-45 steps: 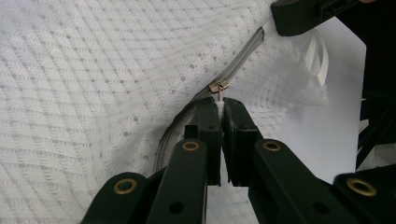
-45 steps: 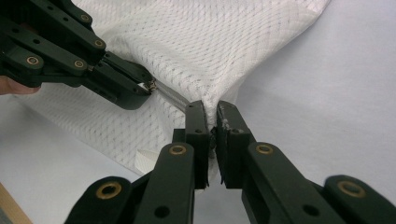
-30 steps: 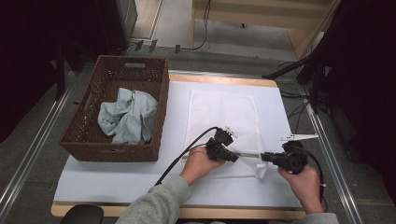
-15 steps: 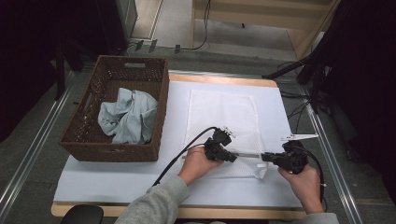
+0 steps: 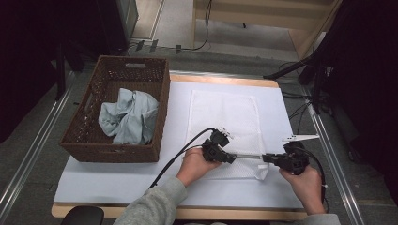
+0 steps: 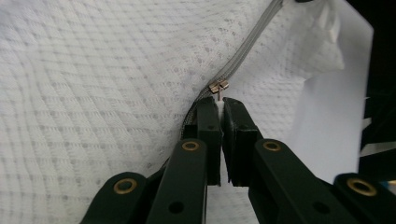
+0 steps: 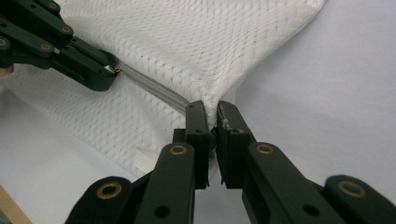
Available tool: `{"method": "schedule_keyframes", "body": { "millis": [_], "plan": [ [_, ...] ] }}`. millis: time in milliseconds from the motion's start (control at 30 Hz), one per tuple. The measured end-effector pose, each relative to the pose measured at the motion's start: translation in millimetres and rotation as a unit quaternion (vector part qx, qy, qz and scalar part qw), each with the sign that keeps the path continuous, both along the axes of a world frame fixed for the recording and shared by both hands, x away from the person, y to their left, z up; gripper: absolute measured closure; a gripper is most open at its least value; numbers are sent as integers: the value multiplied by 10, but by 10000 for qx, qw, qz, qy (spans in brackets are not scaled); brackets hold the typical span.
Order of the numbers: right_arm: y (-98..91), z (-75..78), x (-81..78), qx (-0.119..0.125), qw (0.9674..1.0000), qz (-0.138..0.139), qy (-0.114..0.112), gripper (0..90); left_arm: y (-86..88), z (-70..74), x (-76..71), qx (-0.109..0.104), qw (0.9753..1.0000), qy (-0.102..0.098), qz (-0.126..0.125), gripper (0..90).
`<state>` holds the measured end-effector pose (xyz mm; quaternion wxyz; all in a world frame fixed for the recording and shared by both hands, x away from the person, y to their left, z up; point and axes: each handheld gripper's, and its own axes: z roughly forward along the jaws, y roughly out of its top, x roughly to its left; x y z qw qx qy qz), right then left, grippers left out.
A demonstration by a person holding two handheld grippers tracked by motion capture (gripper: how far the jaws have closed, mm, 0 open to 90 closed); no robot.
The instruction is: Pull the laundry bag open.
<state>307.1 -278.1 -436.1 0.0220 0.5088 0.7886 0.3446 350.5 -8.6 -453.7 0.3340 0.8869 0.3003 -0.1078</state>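
My left claw is pinched shut on the small white pull tab of the silver metal zipper slider, which sits partway along the grey zipper of the white mesh laundry bag. That bag lies flat on the white-covered tabletop, just right of the brown wicker basket holding a crumpled pale blue cloth. My right claw is clamped tight on the bag's near corner, at the zipper's end, and the zipper line runs taut between my two claws.

The risks, as I judge them:

- The pull tab is a thin sliver between my left jaws — if I drag at an angle to the teeth, it could slide out and I'd lose the slider.
- My right grip holds a bunched pinch of mesh; a hard tug from the left could strip the fabric free, and then the bag would crumple along with the slider instead of zipping.
- Loose mesh beside the teeth could be drawn into the slider and jam it.
- If the tension goes slack, the zipper buckles and the slider stalls.
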Motion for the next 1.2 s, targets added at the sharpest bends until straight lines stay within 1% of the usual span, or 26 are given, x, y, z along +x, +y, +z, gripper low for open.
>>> {"method": "schedule_keyframes", "body": {
  "millis": [33, 100, 167, 200, 233, 333, 367, 433, 467, 500, 533, 600, 633, 700, 733, 767, 867, 933, 967, 1000, 1100, 1200],
  "plan": [
    [-4, -3, 0, 25, 10000, -17, 8, 856, -6, 19, -21, 0, 10000, -67, -12, 866],
    [-6, -2, -1, 10, 10000, -16, 7, 856, -15, 44, -55, 15, 9999, -110, 12, 865],
    [-5, -3, 2, -18, 10000, -11, 14, 857, -19, 35, -65, 94, 9998, -188, -73, 866],
    [-5, -3, 3, -5, 10000, 12, 18, 857, -13, 25, -66, 98, 9997, -186, -109, 865],
    [-1, -2, 4, 5, 10000, 34, 16, 856, -11, 22, -70, 82, 9998, -149, -70, 865],
    [14, 0, -1, 13, 10000, 47, -1, 856, 24, 35, -64, -21, 9999, -45, -99, 865],
    [14, 0, 0, 4, 10000, 49, 0, 856, 24, 50, -72, -63, 9999, -85, -55, 866],
    [8, -5, 7, 27, 10000, 24, 13, 857, 43, 83, -71, -48, 9998, -174, -110, 866],
    [6, -4, 8, 38, 10000, 23, 15, 857, 59, 88, -72, -96, 9997, -181, -107, 866],
    [6, -3, 7, 71, 10000, 27, 7, 856, 74, 91, -74, -102, 9998, -175, -92, 866],
    [7, 0, 4, 55, 10000, 30, 10, 857, 88, 91, -80, -149, 9997, -180, -57, 866],
    [3, -3, 6, 62, 10000, 43, 16, 856, 109, 93, -101, -159, 9997, -157, -28, 866],
    [0, -7, 8, 51, 10000, 53, 10, 856, 122, 94, -114, -137, 9997, -201, -63, 866],
    [1, -8, -3, 44, 10000, 36, 53, 856, 139, 94, -145, -143, 9997, -173, -112, 866],
    [0, -10, -8, 66, 10000, 54, 35, 856, 146, 94, -157, -138, 9996, -199, -163, 866],
    [5, -6, -17, 59, 10000, 45, 50, 856, 147, 102, -166, -104, 9996, -177, -176, 866],
    [12, -2, -23, 54, 10000, 59, 48, 856, 165, 120, -145, -180, 9997, -159, -105, 866],
    [9, 0, -19, 73, 9999, 45, 59, 856, 182, 103, -129, -185, 9997, -153, -73, 866],
    [9, -2, -18, 88, 9999, 39, 59, 857, 199, 101, -123, -121, 9997, -184, -74, 866],
    [9, -2, -18, 72, 9999, 52, 61, 856, 208, 100, -119, -114, 9998, -175, -70, 866],
    [13, -4, -14, 77, 9999, 84, 31, 856, 218, 100, -114, -167, 9997, -173, -65, 866],
    [37, 18, -16, -38, 9999, 100, -20, 856, 223, 86, -116, -180, 9997, -164, -53, 866]
  ]
}}
